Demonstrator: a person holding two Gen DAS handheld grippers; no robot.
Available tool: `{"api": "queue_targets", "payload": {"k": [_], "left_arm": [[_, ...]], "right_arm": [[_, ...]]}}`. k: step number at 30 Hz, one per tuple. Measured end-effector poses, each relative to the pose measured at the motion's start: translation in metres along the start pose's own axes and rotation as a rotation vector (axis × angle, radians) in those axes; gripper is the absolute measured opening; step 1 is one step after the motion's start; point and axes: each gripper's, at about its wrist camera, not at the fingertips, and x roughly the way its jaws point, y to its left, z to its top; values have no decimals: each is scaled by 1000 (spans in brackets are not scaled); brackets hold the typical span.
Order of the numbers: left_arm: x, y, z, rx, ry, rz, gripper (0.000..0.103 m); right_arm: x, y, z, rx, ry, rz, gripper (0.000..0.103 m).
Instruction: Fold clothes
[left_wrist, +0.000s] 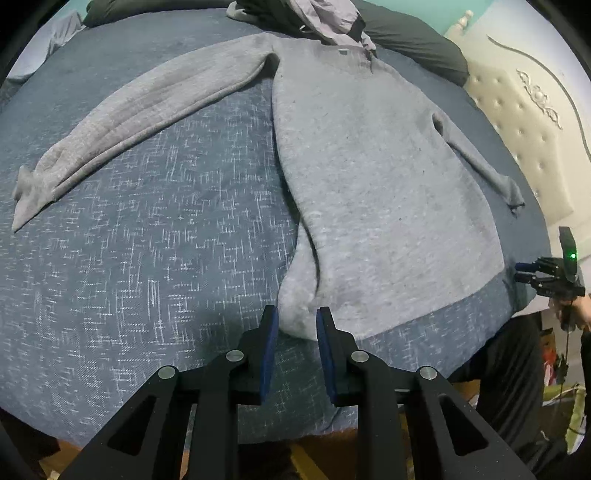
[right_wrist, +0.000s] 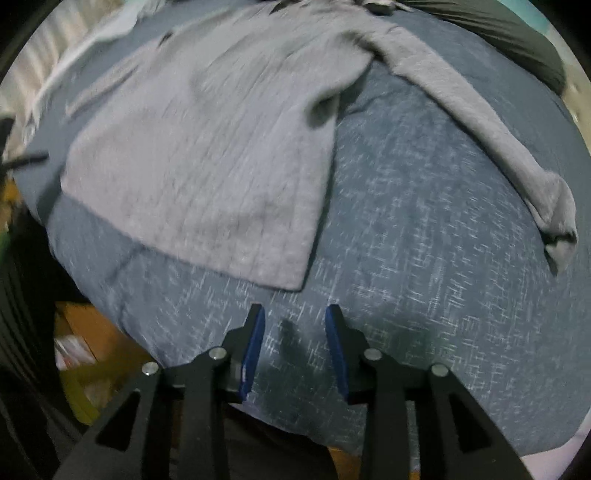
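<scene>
A grey long-sleeved sweater (left_wrist: 369, 192) lies spread flat on the blue bed cover (left_wrist: 147, 277). One sleeve (left_wrist: 129, 122) stretches out to the left, the other (left_wrist: 480, 162) lies along the right side. My left gripper (left_wrist: 295, 314) is open, its jaws on either side of a bunched lower-left hem corner (left_wrist: 299, 306). In the right wrist view the sweater (right_wrist: 207, 158) lies ahead and to the left, with one sleeve (right_wrist: 480, 122) out to the right. My right gripper (right_wrist: 295, 314) is open and empty over the bed cover (right_wrist: 424, 295), just short of the hem corner (right_wrist: 295, 280). It also shows in the left wrist view (left_wrist: 524, 271).
A pile of dark and lilac clothes (left_wrist: 325, 18) sits at the far edge of the bed. A dark pillow (left_wrist: 417, 48) lies at the back right. A white tufted headboard (left_wrist: 524, 122) stands to the right. Floor clutter (right_wrist: 85, 350) shows past the near bed edge.
</scene>
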Motion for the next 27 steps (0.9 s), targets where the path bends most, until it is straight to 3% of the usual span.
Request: {"api": "queue_targets", "payload": {"k": [5, 12, 13, 14, 18, 21, 27], "left_arm": [[2, -1, -5, 16, 11, 10, 23], [4, -4, -10, 57, 37, 22, 37], [5, -5, -11, 65, 42, 24, 37], [6, -6, -11, 78, 48, 34, 39], [13, -10, -14, 114, 68, 55, 42], [20, -14, -16, 131, 80, 61, 43], [35, -30, -19, 236, 101, 114, 46]], "right_arm": [[15, 15, 4, -76, 13, -30, 47], [31, 21, 11, -167, 40, -122, 46], [31, 19, 11, -168, 42, -127, 43], [30, 17, 12, -162, 36, -118, 31], [20, 10, 15, -150, -6, -99, 12], [8, 1, 21, -119, -53, -81, 5], [-19, -6, 42, -35, -144, -39, 3]]}}
